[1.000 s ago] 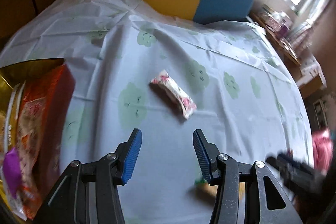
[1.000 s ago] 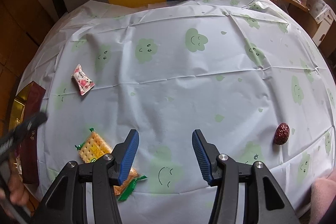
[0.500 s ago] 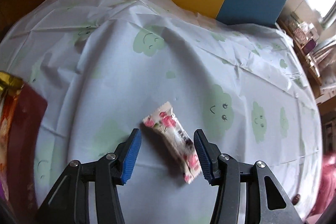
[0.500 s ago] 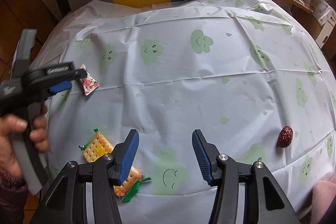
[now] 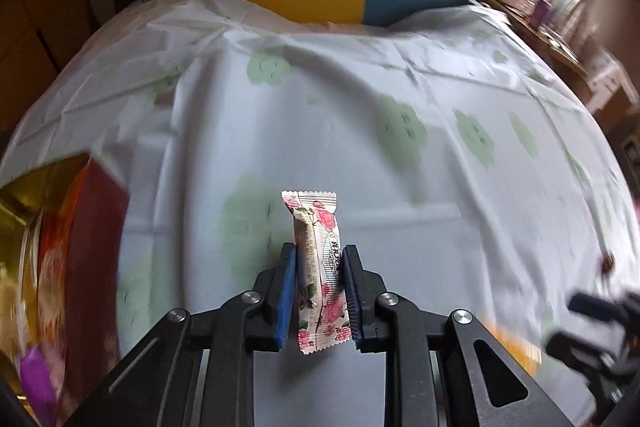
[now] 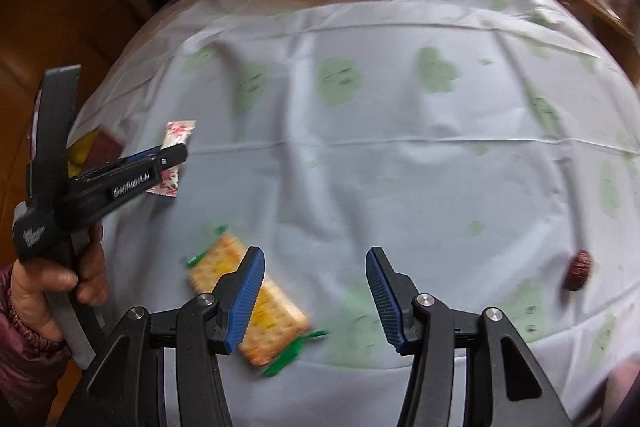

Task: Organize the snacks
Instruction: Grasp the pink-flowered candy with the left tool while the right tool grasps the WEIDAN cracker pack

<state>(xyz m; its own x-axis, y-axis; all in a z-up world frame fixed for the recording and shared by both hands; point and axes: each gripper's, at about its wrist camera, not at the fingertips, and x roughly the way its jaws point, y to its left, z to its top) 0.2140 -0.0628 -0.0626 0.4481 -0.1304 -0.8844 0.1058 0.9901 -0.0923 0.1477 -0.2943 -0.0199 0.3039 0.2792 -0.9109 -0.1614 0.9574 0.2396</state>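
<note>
My left gripper point(image 5: 320, 291) is closing on the rose-print candy point(image 5: 318, 267), pads pinching its middle just above the tablecloth point(image 5: 400, 187). I'd squeeze gently, lift straight, then swing towards the snack box point(image 5: 60, 247). Right gripper point(image 6: 316, 297) hangs open and empty over the cracker pack point(image 6: 276, 303).

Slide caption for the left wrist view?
Left gripper closing on a rose-print candy wrapper above the cloud-print tablecloth.
</note>
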